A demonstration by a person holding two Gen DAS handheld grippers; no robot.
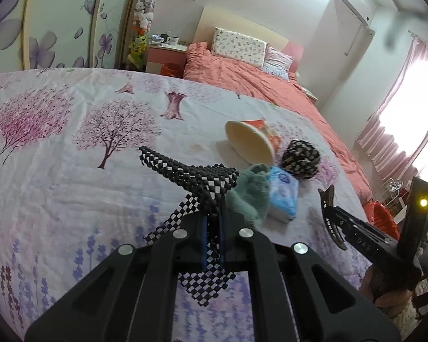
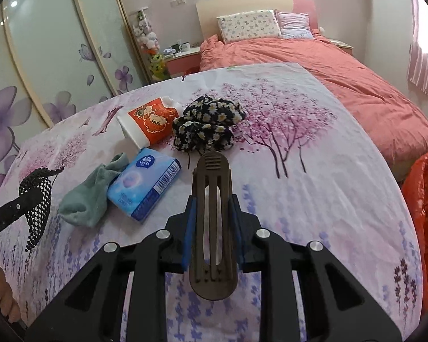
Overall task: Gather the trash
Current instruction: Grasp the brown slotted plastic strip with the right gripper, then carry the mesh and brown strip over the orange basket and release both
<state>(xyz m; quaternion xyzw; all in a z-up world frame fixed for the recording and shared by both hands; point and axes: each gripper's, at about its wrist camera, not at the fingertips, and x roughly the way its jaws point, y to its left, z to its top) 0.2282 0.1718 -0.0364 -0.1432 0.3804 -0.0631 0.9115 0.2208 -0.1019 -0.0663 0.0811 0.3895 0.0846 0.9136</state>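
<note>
Here, on the wide blossom-print sheet (image 2: 314, 171), the orange plastic bag (image 2: 425, 216) lies off my right edge, nearest my right gripper (image 2: 212, 219), which is clamped on a brown plastic hair claw (image 2: 212, 228) whose long axis runs straight ahead along my fingers; my left gripper (image 1: 212, 228), further from the bag, is pinched together on a black-and-white checkered mesh strip (image 1: 197, 176). The bag's mouth is cut off at the frame edge, and I cannot tell whether the tipped paper cup (image 2: 148, 122), blue tissue pack (image 2: 145, 185), green sock (image 2: 88, 196) and daisy-print cloth (image 2: 208, 125) all count as trash.
</note>
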